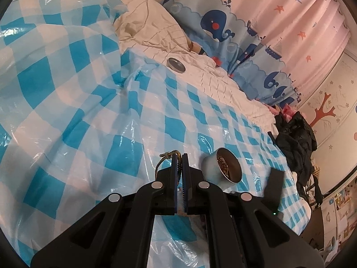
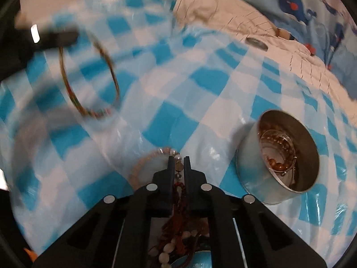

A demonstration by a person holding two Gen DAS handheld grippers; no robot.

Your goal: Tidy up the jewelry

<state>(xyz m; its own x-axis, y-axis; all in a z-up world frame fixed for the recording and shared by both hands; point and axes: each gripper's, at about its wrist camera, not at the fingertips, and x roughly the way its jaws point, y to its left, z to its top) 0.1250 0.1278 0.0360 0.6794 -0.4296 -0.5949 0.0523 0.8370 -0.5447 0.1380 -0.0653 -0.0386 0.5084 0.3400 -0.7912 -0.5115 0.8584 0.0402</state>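
A round metal tin [image 2: 277, 156] lies tilted on the blue checked plastic sheet [image 2: 178, 84], with beaded jewelry inside. It also shows in the left wrist view [image 1: 223, 170]. My left gripper [image 1: 180, 156] is shut on a thin braided bracelet [image 1: 166, 156], which hangs as a multicolored loop [image 2: 89, 82] in the right wrist view. My right gripper [image 2: 179, 157] is shut on a pale bead bracelet [image 2: 145, 163] with a brown tassel, low over the sheet, left of the tin.
The tin's lid [image 1: 176, 65] lies on the white quilt [image 1: 223, 82] at the back. A whale-print pillow [image 1: 214, 24] and pink curtain [image 1: 312, 17] stand behind. Dark clothes [image 1: 294, 138] are piled at the bed's right edge.
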